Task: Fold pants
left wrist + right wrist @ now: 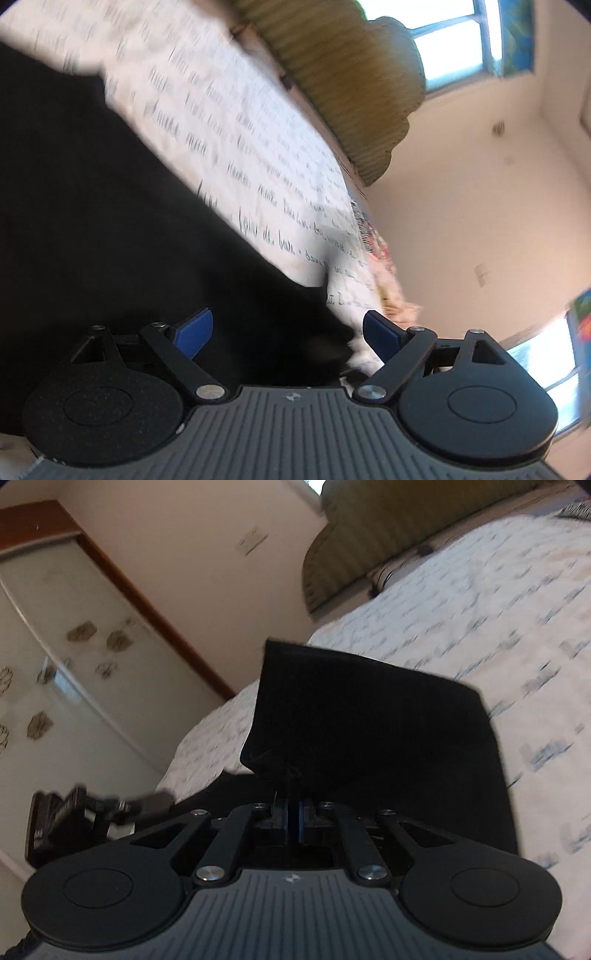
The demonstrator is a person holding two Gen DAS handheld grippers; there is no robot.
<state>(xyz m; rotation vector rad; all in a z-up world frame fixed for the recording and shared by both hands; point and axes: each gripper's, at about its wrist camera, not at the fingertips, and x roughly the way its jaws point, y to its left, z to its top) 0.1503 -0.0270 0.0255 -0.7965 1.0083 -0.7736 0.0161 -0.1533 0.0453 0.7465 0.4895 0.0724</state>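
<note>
The black pants (110, 206) lie on a white bedspread with dark script print (240, 122). My left gripper (288, 332) is open just above the black cloth, its blue pads (194, 332) wide apart with nothing between them. In the right wrist view my right gripper (293, 821) is shut on an edge of the pants (369, 731). A folded flap of the cloth stands up in front of it, above the bedspread (480, 609).
An olive ribbed pillow (351, 74) (388, 528) lies at the head of the bed. A wardrobe with frosted patterned doors (66, 646) stands beside the bed. The left gripper (92, 812) shows blurred at the bed's edge. Windows (454, 48) are beyond.
</note>
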